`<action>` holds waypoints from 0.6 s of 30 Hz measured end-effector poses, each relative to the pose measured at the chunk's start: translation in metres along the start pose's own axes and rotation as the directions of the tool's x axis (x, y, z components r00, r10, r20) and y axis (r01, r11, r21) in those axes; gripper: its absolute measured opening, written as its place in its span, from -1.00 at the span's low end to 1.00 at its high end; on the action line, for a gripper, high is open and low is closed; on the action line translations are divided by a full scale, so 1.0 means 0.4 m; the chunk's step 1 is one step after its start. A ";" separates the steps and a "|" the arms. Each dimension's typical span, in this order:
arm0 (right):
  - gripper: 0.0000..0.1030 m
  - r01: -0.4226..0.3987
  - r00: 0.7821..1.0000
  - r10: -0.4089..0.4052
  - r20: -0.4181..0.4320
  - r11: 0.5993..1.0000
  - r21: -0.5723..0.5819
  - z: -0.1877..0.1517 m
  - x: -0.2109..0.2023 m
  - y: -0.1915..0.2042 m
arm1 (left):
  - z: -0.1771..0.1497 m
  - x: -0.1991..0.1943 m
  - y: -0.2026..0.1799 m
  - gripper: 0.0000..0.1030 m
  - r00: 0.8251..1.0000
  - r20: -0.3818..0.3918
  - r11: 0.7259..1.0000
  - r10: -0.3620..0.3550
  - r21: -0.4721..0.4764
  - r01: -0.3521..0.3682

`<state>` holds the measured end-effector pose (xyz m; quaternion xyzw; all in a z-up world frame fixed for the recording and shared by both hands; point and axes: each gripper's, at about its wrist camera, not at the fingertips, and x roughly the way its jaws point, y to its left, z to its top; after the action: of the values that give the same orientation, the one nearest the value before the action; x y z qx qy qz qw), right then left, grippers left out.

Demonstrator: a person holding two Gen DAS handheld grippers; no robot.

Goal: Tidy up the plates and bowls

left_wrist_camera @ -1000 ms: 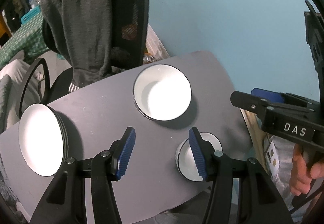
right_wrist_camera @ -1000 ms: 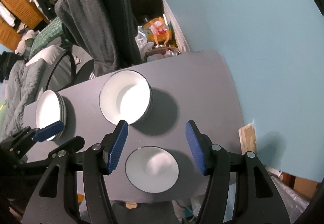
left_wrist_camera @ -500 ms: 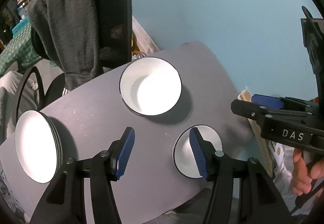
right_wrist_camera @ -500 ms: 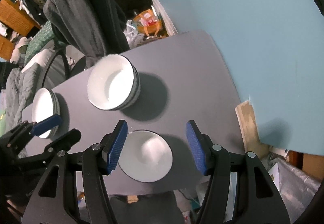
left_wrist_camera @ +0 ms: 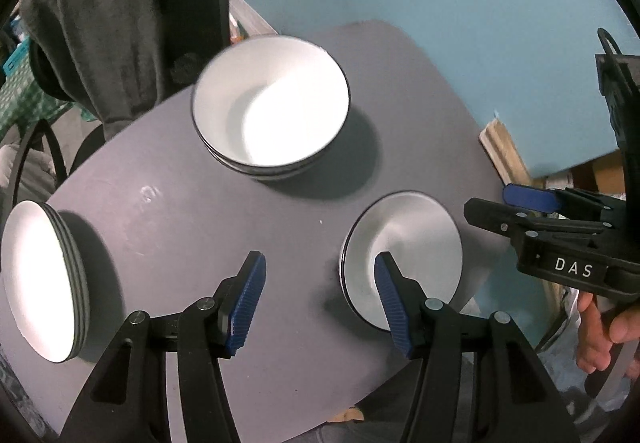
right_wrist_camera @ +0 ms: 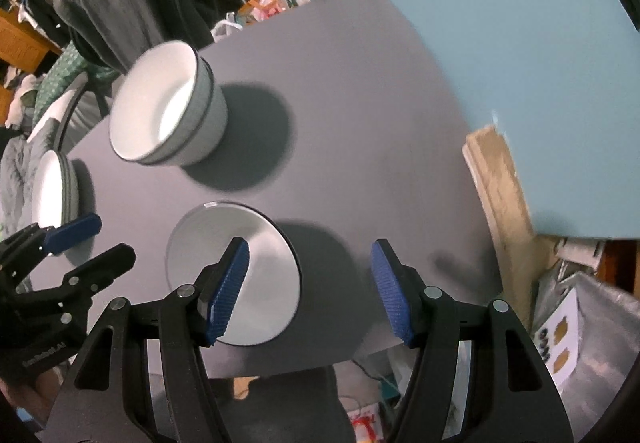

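On the grey table (left_wrist_camera: 180,211) stand a stack of white bowls (left_wrist_camera: 272,103) at the back, a stack of white plates (left_wrist_camera: 36,283) at the left edge, and a single small plate (left_wrist_camera: 412,243) near the right front edge. My left gripper (left_wrist_camera: 320,283) hangs open above bare table, its right finger over the small plate's left rim. In the right wrist view, the right gripper (right_wrist_camera: 310,259) is open and empty above the small plate (right_wrist_camera: 256,263), its left finger over the plate, with the bowls (right_wrist_camera: 168,111) and plates (right_wrist_camera: 54,191) further left.
An office chair draped with a dark grey garment (left_wrist_camera: 120,23) stands behind the table. A blue wall (left_wrist_camera: 440,3) runs along the right side, with a wooden plank (right_wrist_camera: 500,183) leaning below it. A hand (left_wrist_camera: 600,335) holds the right gripper; clutter lies on the floor.
Both grippers have sunk towards the table, so bowls and plates look larger. The right gripper has shifted right, leaving the small plate under its left finger.
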<state>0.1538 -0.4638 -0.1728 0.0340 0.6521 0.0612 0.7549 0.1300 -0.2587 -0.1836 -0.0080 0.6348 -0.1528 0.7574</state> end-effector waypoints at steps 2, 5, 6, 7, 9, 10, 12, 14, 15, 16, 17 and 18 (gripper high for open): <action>0.23 0.003 1.000 -0.003 -0.013 1.000 0.000 -0.011 0.016 -0.004 | -0.006 0.018 -0.004 0.12 1.000 -0.013 1.000 -0.008 0.005 0.008; 0.23 -0.003 1.000 0.003 -0.024 1.000 -0.008 -0.030 0.038 -0.014 | -0.014 0.043 -0.008 0.12 1.000 -0.023 1.000 -0.021 0.002 0.022; 0.23 -0.002 1.000 0.002 -0.026 1.000 -0.013 -0.033 0.044 -0.015 | -0.016 0.055 -0.009 0.12 0.999 -0.029 1.000 -0.028 -0.001 0.028; 0.23 -0.003 1.000 0.002 -0.027 1.000 -0.019 -0.038 0.052 -0.015 | -0.019 0.063 -0.009 0.12 0.999 -0.034 0.999 -0.036 -0.004 0.036; 0.23 -0.003 1.000 0.003 -0.029 1.000 -0.023 -0.044 0.064 -0.018 | -0.023 0.084 -0.009 0.12 0.997 -0.044 0.998 -0.057 -0.017 0.056; 0.23 -0.005 0.999 0.004 -0.031 1.000 -0.025 -0.047 0.073 -0.020 | -0.026 0.092 -0.007 0.12 0.997 -0.048 0.998 -0.065 -0.023 0.064; 0.23 -0.004 0.999 0.003 -0.038 1.000 -0.025 -0.047 0.086 -0.018 | -0.030 0.112 -0.003 0.12 0.996 -0.062 0.997 -0.067 -0.039 0.065; 0.23 -0.001 0.999 -0.001 -0.039 1.000 -0.028 -0.045 0.101 -0.018 | -0.035 0.131 0.000 0.12 0.995 -0.075 0.996 -0.070 -0.053 0.066; 0.23 -0.001 0.999 0.000 -0.039 1.000 -0.030 -0.046 0.109 -0.018 | -0.037 0.135 0.000 0.12 0.995 -0.075 0.996 -0.068 -0.055 0.064; 0.23 -0.005 0.999 0.003 -0.039 0.999 -0.035 -0.045 0.115 -0.017 | -0.039 0.141 -0.001 0.12 0.995 -0.077 0.997 -0.062 -0.059 0.058; 0.23 -0.010 0.999 0.009 -0.041 0.999 -0.038 -0.043 0.121 -0.015 | -0.039 0.146 -0.001 0.12 0.995 -0.078 0.996 -0.061 -0.062 0.057; 0.23 -0.015 0.999 0.013 -0.043 0.999 -0.038 -0.042 0.127 -0.014 | -0.040 0.152 0.000 0.12 0.995 -0.077 0.996 -0.062 -0.067 0.057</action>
<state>0.1448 -0.4629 -0.2258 0.0227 0.6665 0.0798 0.7409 0.1235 -0.2707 -0.2452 -0.0455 0.6684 -0.1549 0.7260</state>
